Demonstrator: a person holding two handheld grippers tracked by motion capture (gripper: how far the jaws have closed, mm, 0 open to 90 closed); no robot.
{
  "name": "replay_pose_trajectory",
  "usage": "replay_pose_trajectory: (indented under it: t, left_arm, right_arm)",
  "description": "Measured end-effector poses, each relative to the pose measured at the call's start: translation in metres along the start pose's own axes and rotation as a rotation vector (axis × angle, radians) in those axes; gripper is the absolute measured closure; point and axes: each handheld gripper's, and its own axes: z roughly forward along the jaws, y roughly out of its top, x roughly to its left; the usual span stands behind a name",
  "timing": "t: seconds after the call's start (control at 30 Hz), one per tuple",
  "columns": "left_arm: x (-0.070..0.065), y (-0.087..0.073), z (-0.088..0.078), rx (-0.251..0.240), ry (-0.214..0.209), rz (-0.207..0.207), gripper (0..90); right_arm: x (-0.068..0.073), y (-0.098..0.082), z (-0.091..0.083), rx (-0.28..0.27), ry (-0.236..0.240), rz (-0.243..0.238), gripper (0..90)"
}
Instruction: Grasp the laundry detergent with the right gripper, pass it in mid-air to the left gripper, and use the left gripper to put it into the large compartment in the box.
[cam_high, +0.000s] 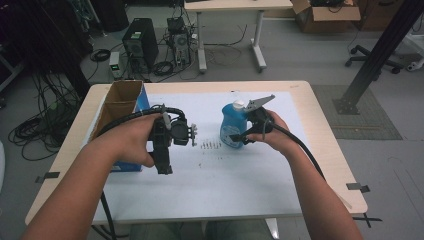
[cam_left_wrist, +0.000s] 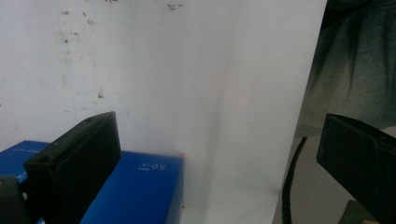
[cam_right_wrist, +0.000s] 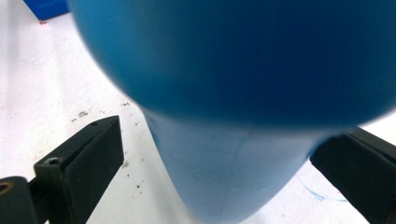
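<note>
While the right hand-held gripper (cam_high: 246, 134) sits against the side of the blue bottle (cam_high: 233, 126), its two black jaws stand spread on either side of the bottle's body; in the right gripper view the bottle (cam_right_wrist: 243, 93) lies between them, with a gap showing beside the left jaw, so the jaws are not pressed onto it. The bottle stands upright near the middle of the surface (cam_high: 260, 185), its white cap at the top, and the person's right hand (cam_high: 275, 132) wraps the gripper's handle just beside it.

The left hand-held gripper (cam_high: 165, 167) is held above the white sheet, jaws pointing down toward the near edge, with the left hand (cam_high: 132, 140) around it. In the left gripper view its jaws stand wide apart with nothing between them, over the white sheet (cam_left_wrist: 187, 93) and the corner of a blue box (cam_left_wrist: 140, 186). That open cardboard box with blue sides (cam_high: 122, 102) sits at the left of the surface, just beside the left hand. A row of small dark marks (cam_high: 210, 146) lies on the sheet between the two grippers.
</note>
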Motion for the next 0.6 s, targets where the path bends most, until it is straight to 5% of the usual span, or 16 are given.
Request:
replay_pose_trajectory:
  t: [0.6]
  left_arm:
    - [-0.001, -0.002, 0.003, -0.008, 0.0, -0.006, 0.2]
  right_arm:
    - [0.004, -0.002, 0.011, -0.036, -0.023, 0.02, 3.7]
